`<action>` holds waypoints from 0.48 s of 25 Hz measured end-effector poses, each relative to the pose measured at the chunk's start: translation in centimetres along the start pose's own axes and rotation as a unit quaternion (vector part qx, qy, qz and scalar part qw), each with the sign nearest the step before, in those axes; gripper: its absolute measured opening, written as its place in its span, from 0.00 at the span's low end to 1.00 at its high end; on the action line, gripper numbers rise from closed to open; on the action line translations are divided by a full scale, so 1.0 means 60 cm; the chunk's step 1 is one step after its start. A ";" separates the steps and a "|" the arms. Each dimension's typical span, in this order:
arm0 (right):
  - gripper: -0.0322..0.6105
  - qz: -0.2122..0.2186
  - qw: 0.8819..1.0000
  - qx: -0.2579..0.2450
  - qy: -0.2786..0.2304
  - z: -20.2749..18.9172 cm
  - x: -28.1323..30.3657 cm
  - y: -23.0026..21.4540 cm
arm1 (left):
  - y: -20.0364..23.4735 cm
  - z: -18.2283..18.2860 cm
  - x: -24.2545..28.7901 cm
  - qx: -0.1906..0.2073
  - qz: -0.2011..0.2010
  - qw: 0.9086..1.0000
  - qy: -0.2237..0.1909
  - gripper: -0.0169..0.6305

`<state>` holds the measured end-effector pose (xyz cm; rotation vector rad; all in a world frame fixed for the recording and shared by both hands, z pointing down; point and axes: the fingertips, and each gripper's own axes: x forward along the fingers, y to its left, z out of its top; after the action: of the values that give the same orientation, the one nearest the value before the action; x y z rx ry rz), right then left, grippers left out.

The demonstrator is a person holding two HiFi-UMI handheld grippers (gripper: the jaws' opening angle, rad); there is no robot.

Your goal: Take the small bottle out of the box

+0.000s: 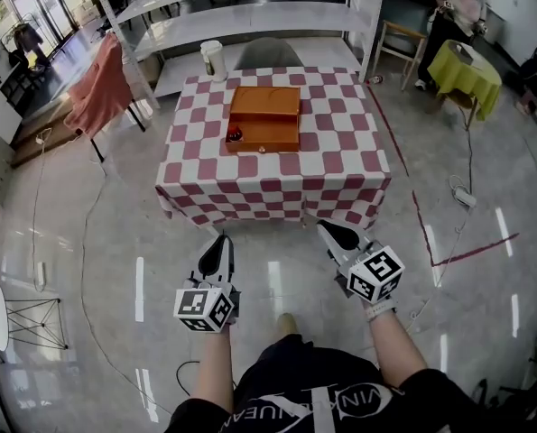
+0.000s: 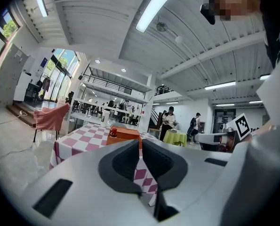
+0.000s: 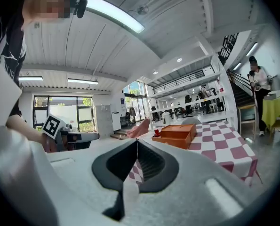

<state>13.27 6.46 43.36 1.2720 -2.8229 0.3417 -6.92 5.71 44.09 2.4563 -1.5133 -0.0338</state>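
right gripper [image 1: 329, 230], jaws together, and left gripper [image 1: 221, 242] face the box [image 1: 266, 115].

Bright open hall, glossy grey floor [image 1: 115, 242].
Behind the checked table [image 1: 273, 192] stand white shelves [image 1: 250, 12]; to its left a pink cloth [image 1: 98, 87] hangs near tall windows [image 1: 33, 7]; to its right, a yellow-draped table [image 1: 465, 72]; strip lights [image 2: 156, 6] run overhead.

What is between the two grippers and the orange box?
Seen in the head view: bare shiny floor first, then checkered tablecloth up to the box.

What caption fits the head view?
Left gripper and right gripper held out short of a checkered table bearing an open orange box.
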 end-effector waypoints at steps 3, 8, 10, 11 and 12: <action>0.06 -0.011 1.000 -0.001 0.002 0.000 0.027 -0.018 | 0.018 0.003 0.026 0.005 -0.007 1.000 0.004 0.06; 0.06 -0.023 1.000 0.002 -0.002 0.008 0.064 -0.036 | 0.053 0.007 0.056 0.003 -0.010 1.000 0.006 0.06; 0.06 -0.024 1.000 0.006 0.000 0.006 0.075 -0.039 | 0.064 0.009 0.064 0.001 -0.009 1.000 0.006 0.06; 0.06 -0.025 1.000 0.009 0.003 0.003 0.078 -0.041 | 0.067 0.009 0.066 -0.001 -0.009 1.000 0.006 0.06; 0.06 -0.026 1.000 0.012 0.007 0.000 0.080 -0.043 | 0.068 0.007 0.066 -0.003 -0.009 1.000 0.006 0.06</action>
<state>11.99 1.28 44.41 1.3402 -2.7760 0.3812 -8.76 0.36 45.05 2.4610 -1.4827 -0.0270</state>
